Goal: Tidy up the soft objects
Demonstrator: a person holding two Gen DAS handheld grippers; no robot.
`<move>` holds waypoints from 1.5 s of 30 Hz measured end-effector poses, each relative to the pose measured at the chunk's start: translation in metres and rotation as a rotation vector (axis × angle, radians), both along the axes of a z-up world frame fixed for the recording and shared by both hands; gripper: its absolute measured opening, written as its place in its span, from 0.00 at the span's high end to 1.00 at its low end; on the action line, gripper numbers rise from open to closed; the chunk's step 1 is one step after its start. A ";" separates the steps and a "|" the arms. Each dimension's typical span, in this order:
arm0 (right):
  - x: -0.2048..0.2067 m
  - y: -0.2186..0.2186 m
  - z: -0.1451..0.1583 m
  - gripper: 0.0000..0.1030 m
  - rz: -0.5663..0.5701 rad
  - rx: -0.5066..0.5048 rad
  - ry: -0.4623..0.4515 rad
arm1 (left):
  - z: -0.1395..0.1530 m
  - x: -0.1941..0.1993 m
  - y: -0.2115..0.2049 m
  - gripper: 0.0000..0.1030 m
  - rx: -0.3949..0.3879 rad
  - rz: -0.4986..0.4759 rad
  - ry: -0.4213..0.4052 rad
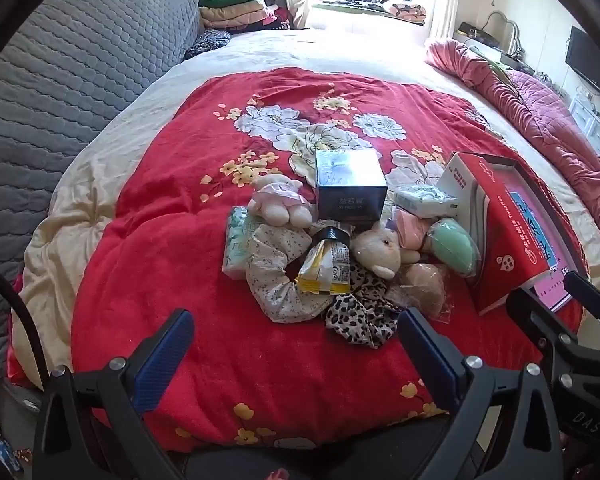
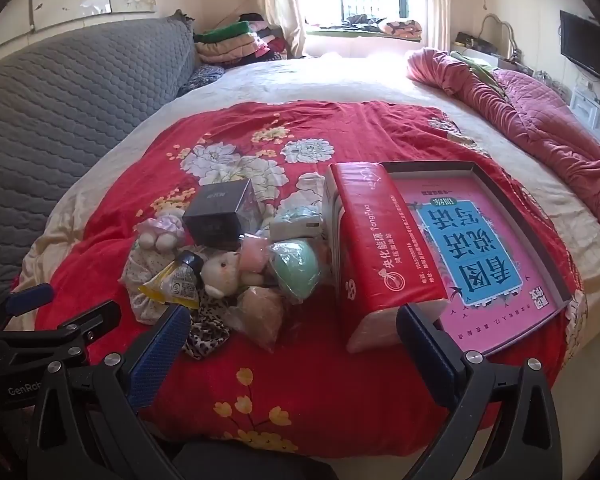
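Watch the pile: soft toys and hard boxes sit mixed on the red blanket [image 1: 148, 280].
Your left gripper [image 1: 296, 344] and right gripper [image 2: 296, 340] are spread wide, holding nothing; grab the bunny [image 1: 380, 250] carelessly and the black box [image 1: 350, 192] may tip.

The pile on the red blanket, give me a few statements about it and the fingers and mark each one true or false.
1. Both grippers, left gripper and right gripper, have their fingers spread with nothing between them. True.
2. The dark box lies at the near edge of the pile. False: it sits at the far side, behind the toys.
3. The green sponge lies beside the red tissue pack. True.
4. The leopard scrunchie is inside the tray. False: it lies on the blanket.
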State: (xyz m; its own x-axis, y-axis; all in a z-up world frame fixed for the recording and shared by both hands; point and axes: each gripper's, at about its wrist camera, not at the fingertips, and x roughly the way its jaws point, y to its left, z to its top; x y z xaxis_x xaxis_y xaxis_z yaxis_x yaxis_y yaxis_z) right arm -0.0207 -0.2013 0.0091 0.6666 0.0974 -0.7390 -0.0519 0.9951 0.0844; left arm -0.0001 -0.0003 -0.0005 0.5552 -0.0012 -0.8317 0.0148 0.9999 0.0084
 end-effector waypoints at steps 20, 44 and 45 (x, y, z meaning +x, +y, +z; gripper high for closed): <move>-0.001 -0.001 -0.001 0.00 -0.025 -0.026 0.022 | 0.007 -0.005 0.001 0.01 -0.016 0.000 0.005; 0.002 -0.004 -0.007 0.00 -0.036 -0.026 0.035 | 0.003 -0.003 0.003 0.01 -0.032 -0.001 0.007; 0.002 -0.004 -0.007 0.00 -0.035 -0.026 0.034 | 0.003 -0.003 0.003 0.01 -0.031 -0.002 0.010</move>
